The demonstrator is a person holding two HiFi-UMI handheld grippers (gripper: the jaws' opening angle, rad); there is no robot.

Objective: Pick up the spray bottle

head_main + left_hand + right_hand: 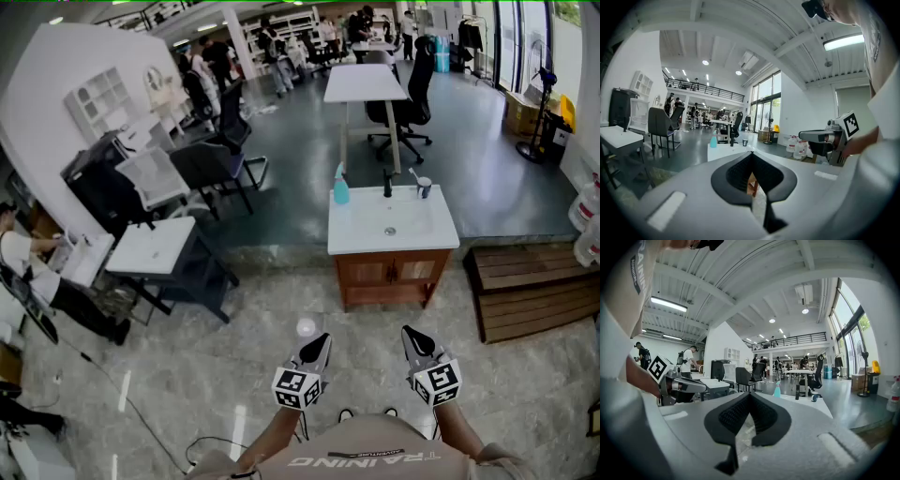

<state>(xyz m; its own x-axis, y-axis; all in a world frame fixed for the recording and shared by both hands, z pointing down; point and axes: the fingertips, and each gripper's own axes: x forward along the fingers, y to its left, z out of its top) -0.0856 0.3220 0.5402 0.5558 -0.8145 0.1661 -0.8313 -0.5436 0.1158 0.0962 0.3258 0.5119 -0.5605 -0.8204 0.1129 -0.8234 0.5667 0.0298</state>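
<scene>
A turquoise spray bottle (pixel 341 190) stands on the back left corner of a white sink top (pixel 356 234) on a wooden cabinet, well ahead of me. My left gripper (pixel 321 339) and right gripper (pixel 411 333) are held side by side over the stone floor, short of the cabinet, both shut and empty. The left gripper view shows its jaws (pixel 751 153) closed, with the bottle (pixel 713 140) small in the distance. From the right gripper view, the closed jaws (pixel 750 393) point toward the bottle (pixel 777 390), which is far off.
A black faucet (pixel 387 183) and a cup (pixel 424 187) share the sink top. A wooden pallet (pixel 534 286) lies to the right, with water jugs (pixel 589 220) beyond it. At the left are a small white table (pixel 155 246) and chairs (pixel 211 164). A desk (pixel 366 82) stands behind.
</scene>
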